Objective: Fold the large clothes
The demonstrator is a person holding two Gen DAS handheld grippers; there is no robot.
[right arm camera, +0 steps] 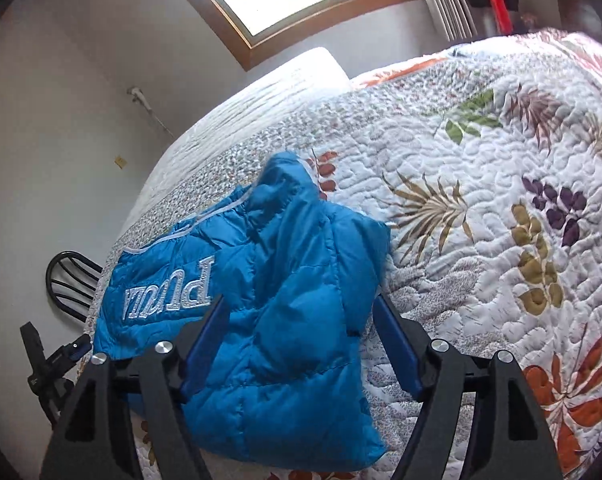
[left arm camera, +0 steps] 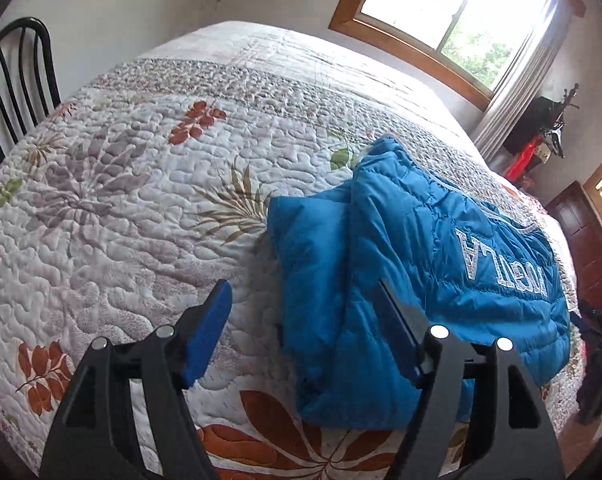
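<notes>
Lying folded on quilt [left arm camera: 141, 200]: jacket [left arm camera: 421, 260]

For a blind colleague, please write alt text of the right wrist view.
A puffy blue quilted jacket with white lettering lies partly folded on a white floral quilted bedspread, between the open blue-padded fingers of the right gripper. Behind are a wood-framed window and a black metal chair.

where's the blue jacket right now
The blue puffer jacket lies partly folded on the floral quilt, near the bed's near edge. It sits right of centre in the left wrist view and between the open right gripper fingers.
</notes>
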